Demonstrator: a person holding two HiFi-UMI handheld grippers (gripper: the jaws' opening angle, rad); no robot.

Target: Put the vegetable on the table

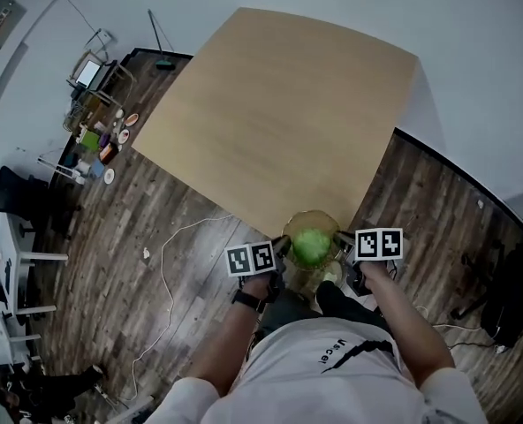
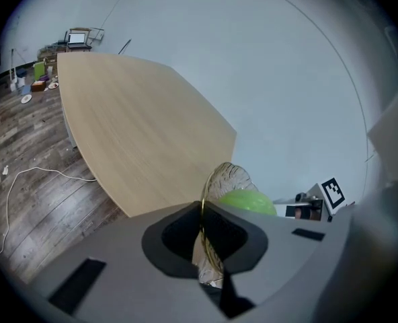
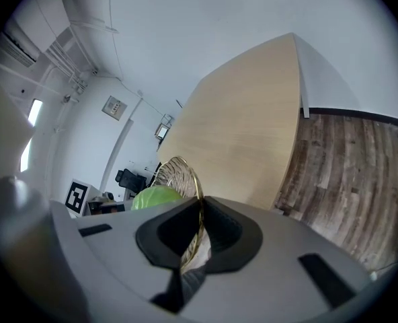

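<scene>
A round green cabbage (image 1: pixel 310 246) lies in a clear ribbed glass plate with a gold rim (image 1: pixel 312 218), held in the air just off the near corner of the wooden table (image 1: pixel 270 113). My left gripper (image 1: pixel 280 248) is shut on the plate's left rim, and my right gripper (image 1: pixel 342 240) is shut on its right rim. In the left gripper view the plate (image 2: pixel 227 179) runs edge-on between the jaws, with the cabbage (image 2: pixel 248 201) beyond. The right gripper view shows the plate (image 3: pixel 177 171) and cabbage (image 3: pixel 154 197) the same way.
The light wooden table top is bare. A white cable (image 1: pixel 175 253) trails across the dark plank floor at the left. Small dishes and clutter (image 1: pixel 102 140) sit on the floor at the far left, and a black chair (image 1: pixel 14 193) stands beyond.
</scene>
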